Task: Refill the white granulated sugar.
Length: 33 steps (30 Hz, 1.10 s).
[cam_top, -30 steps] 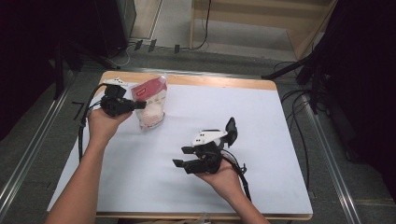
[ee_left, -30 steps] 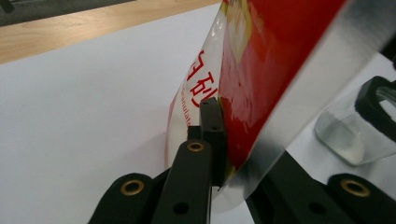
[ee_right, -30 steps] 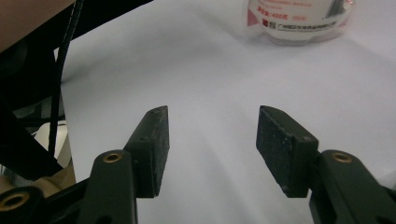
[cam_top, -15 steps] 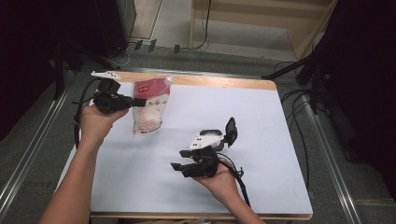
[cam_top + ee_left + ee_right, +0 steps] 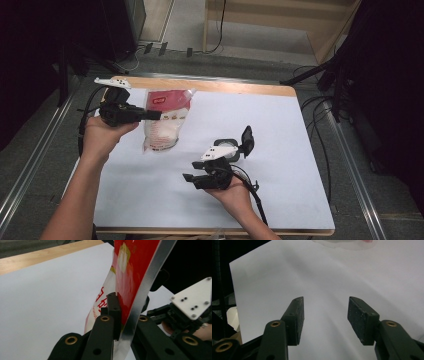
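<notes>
High view: left hand-held gripper (image 5: 150, 115) clamped on bag (image 5: 162, 120) top edge, bag hanging over the worktop's (image 5: 280, 150) far left | right hand-held gripper (image 5: 192, 179) jaws apart, nothing in them | risk: thin seal could slip out, bag drops | white sheet on worktop, dark room, cables on floor

Printed matter: one item bears lettering, a red and clear pouch (image 5: 162, 121). High view: a small white label panel on the pouch's red upper part, with dark marks too small to read. Left gripper view: red characters on the pouch's clear lower part (image 5: 100, 302), partly hidden behind a black finger, cut off and not legible; a yellow and white motif on the red band, no words made out. No readable brand, number or sign elsewhere
</notes>
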### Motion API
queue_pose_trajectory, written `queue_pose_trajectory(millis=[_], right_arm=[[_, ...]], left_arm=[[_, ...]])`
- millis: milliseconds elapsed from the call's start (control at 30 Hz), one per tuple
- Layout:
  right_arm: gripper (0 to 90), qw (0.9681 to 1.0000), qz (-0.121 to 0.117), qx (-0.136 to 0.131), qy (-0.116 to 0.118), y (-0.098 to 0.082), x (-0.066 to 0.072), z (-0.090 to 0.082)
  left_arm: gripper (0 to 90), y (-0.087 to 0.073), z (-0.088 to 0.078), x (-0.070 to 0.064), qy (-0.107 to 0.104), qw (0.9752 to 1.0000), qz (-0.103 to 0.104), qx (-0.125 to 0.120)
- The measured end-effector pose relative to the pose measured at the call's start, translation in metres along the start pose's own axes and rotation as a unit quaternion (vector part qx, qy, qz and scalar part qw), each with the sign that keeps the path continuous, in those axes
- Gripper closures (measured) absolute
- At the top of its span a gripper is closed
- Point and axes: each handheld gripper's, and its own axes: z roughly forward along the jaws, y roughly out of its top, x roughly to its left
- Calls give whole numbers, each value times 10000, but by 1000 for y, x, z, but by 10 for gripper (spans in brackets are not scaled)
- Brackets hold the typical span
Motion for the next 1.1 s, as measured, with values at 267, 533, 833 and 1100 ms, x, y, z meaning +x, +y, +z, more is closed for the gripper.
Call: queue_pose_trajectory(millis=[267,533,833,1100], right_arm=[[489,9998,-120,82,-94,-1,4,10],[507,9998,108,-30,-180,-3,-2,17],[526,9985,184,-85,-505,-6,-4,25],[557,9974,239,-237,-630,-9,-8,24]], left_arm=[[900,1,-1,-19,-201,9997,112,128],[900,0,5,-33,-297,9990,186,292],[900,1,13,-49,-530,9973,214,462],[900,4,17,-61,-799,9955,100,509]])
